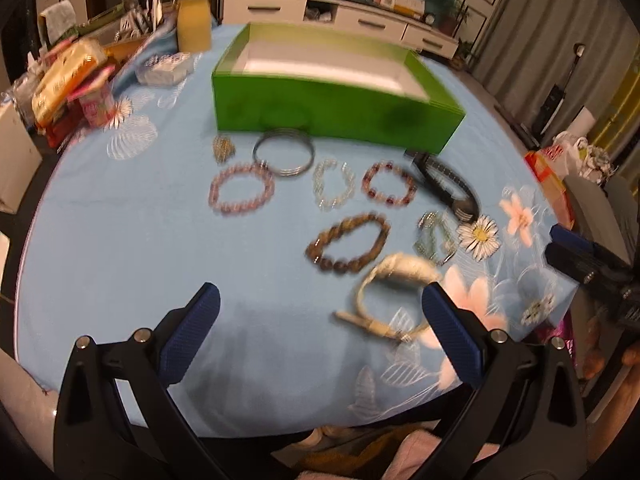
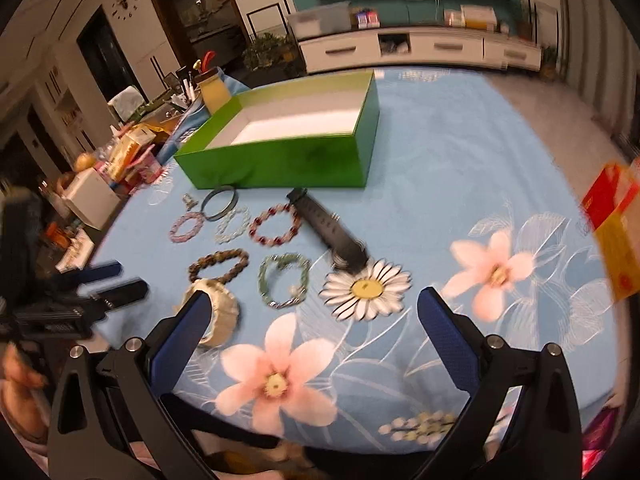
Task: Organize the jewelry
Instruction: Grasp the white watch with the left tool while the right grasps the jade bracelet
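Observation:
An open green box [image 1: 332, 104] [image 2: 280, 156] with a white inside stands at the back of the blue flowered cloth. In front of it lie several bracelets: a pink bead one [image 1: 240, 188], metal bangles [image 1: 284, 152], a clear bead one [image 1: 334, 184], a dark red bead one [image 1: 388, 182] [image 2: 276, 224], a brown bead one [image 1: 348, 244] [image 2: 218, 264], a green one [image 2: 284, 280], a cream band [image 1: 394, 292] [image 2: 222, 308] and a black watch strap [image 1: 444, 184] [image 2: 332, 228]. My left gripper [image 1: 320, 332] is open near the cream band. My right gripper [image 2: 316, 336] is open, holding nothing.
Snack packets, a pink cup [image 1: 98, 104] and a yellow container [image 1: 194, 24] crowd the table's back left. A white box [image 2: 92, 198] sits off the left edge. A red and yellow bag [image 2: 616, 216] hangs at the right. A white TV cabinet [image 2: 420, 48] stands behind.

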`<control>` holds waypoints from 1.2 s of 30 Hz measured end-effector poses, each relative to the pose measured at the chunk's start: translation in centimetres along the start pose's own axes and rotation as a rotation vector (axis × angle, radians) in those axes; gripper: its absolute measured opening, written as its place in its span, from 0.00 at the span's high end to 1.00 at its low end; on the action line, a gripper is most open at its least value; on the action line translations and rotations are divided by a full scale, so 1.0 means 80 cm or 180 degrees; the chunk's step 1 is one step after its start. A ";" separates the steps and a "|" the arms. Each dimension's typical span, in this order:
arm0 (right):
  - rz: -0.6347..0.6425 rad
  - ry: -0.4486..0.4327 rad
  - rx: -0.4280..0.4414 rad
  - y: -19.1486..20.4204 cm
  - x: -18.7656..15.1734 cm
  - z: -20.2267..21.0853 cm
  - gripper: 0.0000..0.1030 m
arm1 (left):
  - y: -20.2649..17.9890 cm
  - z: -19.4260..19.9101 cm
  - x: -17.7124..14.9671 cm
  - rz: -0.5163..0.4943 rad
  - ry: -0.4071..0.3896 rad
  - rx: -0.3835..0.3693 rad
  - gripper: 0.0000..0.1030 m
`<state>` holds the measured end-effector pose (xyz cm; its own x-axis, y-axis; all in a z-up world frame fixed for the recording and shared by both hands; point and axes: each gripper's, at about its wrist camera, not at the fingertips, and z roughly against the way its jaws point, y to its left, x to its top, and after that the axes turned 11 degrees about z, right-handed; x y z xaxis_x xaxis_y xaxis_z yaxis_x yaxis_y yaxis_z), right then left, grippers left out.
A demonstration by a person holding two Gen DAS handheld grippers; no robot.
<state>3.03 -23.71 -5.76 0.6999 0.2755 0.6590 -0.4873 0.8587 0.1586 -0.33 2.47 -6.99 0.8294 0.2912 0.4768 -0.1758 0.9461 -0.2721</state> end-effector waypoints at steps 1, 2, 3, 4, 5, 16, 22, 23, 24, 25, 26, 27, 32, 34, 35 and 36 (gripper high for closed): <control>-0.0050 0.0000 0.0039 -0.003 -0.003 -0.004 0.01 | 0.003 -0.005 -0.004 -0.0004 0.0020 0.0044 0.02; -0.0047 0.0004 0.0020 -0.002 -0.004 -0.006 0.01 | 0.004 -0.009 -0.006 -0.0008 0.0034 0.0064 0.02; -0.0020 0.0015 -0.0038 -0.001 -0.005 -0.009 0.01 | 0.005 -0.012 -0.009 -0.0019 0.0039 0.0078 0.02; 0.0021 0.0028 -0.0100 0.001 -0.006 -0.012 0.01 | 0.004 -0.015 -0.011 -0.0038 0.0037 0.0095 0.02; 0.0087 0.0038 -0.0141 0.005 -0.006 -0.017 0.01 | 0.002 -0.017 -0.012 -0.0071 0.0028 0.0111 0.02; 0.0255 0.0182 -0.0013 0.019 -0.010 -0.062 0.35 | -0.020 -0.047 -0.012 -0.0352 0.0085 0.0116 0.20; 0.0317 0.0213 0.0006 0.022 -0.006 -0.079 0.47 | -0.029 -0.055 -0.010 -0.0465 0.0121 0.0055 0.38; 0.0337 0.0225 0.0001 0.022 -0.005 -0.082 0.49 | -0.030 -0.056 -0.010 -0.0485 0.0130 0.0046 0.43; 0.0354 0.0235 -0.0005 0.023 -0.005 -0.085 0.51 | -0.033 -0.058 -0.011 -0.0515 0.0153 0.0032 0.48; 0.0371 0.0245 -0.0015 0.023 -0.004 -0.088 0.53 | -0.035 -0.060 -0.011 -0.0538 0.0176 0.0022 0.50; 0.0385 0.0258 -0.0030 0.023 -0.004 -0.091 0.54 | -0.037 -0.063 -0.012 -0.0563 0.0202 0.0018 0.54; 0.0396 0.0270 -0.0042 0.023 -0.004 -0.094 0.56 | -0.039 -0.065 -0.012 -0.0576 0.0215 0.0015 0.60; 0.0471 0.0312 -0.0095 0.024 -0.002 -0.105 0.64 | -0.044 -0.069 -0.013 -0.0631 0.0235 -0.0027 0.73; 0.0532 0.0328 -0.0127 0.027 -0.001 -0.110 0.70 | -0.046 -0.071 -0.012 -0.0637 0.0222 -0.0022 0.77; 0.0585 0.0314 -0.0177 0.030 -0.001 -0.111 0.72 | -0.046 -0.071 -0.012 -0.0638 0.0212 -0.0017 0.82; 0.0632 0.0308 -0.0214 0.032 0.000 -0.113 0.73 | -0.045 -0.072 -0.012 -0.0631 0.0214 -0.0035 0.84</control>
<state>6.45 -17.58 -11.99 0.6421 0.4794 0.5982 -0.5869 0.8094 -0.0187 2.54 -2.05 -11.25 0.8808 0.0890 0.4650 -0.0002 0.9822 -0.1877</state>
